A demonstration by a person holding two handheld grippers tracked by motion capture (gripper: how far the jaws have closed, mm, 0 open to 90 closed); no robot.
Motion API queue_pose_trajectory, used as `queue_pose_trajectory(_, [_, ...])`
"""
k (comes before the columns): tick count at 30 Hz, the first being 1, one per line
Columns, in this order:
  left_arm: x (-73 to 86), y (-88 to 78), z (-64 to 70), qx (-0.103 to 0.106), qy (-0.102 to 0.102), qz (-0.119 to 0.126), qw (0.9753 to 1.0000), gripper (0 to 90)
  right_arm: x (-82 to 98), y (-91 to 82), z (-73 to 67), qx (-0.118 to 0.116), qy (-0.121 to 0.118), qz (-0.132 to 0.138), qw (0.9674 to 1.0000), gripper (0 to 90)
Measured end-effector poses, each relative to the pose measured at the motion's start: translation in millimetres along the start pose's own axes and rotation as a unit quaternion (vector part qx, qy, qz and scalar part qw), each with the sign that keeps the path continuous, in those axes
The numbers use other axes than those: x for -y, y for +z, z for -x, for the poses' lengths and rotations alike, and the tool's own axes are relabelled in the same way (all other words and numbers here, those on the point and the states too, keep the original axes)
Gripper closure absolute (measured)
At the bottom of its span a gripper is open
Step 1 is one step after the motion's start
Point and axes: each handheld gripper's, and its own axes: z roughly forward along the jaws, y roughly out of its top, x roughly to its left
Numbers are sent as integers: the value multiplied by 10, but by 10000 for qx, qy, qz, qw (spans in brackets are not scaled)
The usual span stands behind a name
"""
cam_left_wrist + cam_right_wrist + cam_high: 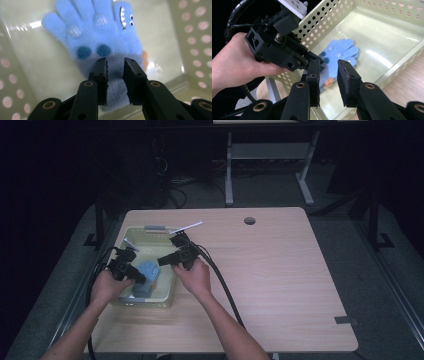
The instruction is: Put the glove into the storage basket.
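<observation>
Apparently the job is lifting the blue glove [100, 37] out of the basket [145, 302], and it has barely begun. The glove lies flat on the basket floor, fingers spread, its grey cuff toward the left gripper [115, 61]. That gripper is down inside the basket with its jaws apart, either side of the cuff; the pads do not seem to press on the fabric, so I judge there is no grip yet. The right gripper [329, 63] hovers over the basket's near corner, jaws likewise apart and empty, looking down at the glove [339, 53] and the other tool. What is left, as I read it, is nearly everything: closing on the cuff, raising the glove clear of the walls, and setting it on the table [280, 270].
</observation>
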Motion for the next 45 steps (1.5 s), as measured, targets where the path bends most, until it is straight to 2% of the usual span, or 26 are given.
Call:
queue_pose_trajectory(3, [1,-103,8,119,-130,299,9994,689,17,-53,22,-67,76,83,9999,712])
queue_pose_trajectory(6, [16,-187,12,236,-91,553,9981,621,32,-107,65,-79,121,96,9998,698])
queue_pose_trajectory(10, [44,-267,25,383,-53,771,9963,587,53,-186,101,-133,198,173,9996,668])
queue_pose_trajectory(12, [49,-289,38,419,-108,934,9947,570,64,-225,121,-167,204,206,9994,650])
queue_pose_trajectory(14, [52,-323,32,544,-162,1051,9928,560,71,-253,144,-188,215,226,9993,629])
queue_pose_trajectory(15, [54,-345,15,546,-78,1029,9932,553,73,-269,155,-202,231,226,9993,623])
queue_pose_trajectory(17, [62,-378,18,601,-75,1201,9909,544,82,-289,181,-225,236,269,9991,613])
queue_pose_trajectory(20, [69,-414,25,658,-14,1299,9893,527,94,-341,214,-210,203,256,9992,611])
queue_pose_trajectory(21, [69,-430,34,720,-18,1388,9877,523,97,-354,219,-207,219,254,9992,609])
queue_pose_trajectory(24, [64,-462,56,813,3,1488,9855,517,106,-411,249,-211,217,312,9991,601])
queue_pose_trajectory(26, [57,-492,82,908,14,1612,9827,517,111,-445,267,-222,223,351,9989,591])
queue_pose_trajectory(33, [12,-520,174,1093,50,1821,9772,491,154,-560,362,-251,295,438,9983,528])
queue_pose_trajectory(42, [-45,-535,329,1150,195,1954,9738,459,222,-721,500,-333,472,546,9968,462])
queue_pose_trajectory(45, [-46,-545,353,1208,189,2024,9716,450,243,-787,530,-302,464,575,9968,451])
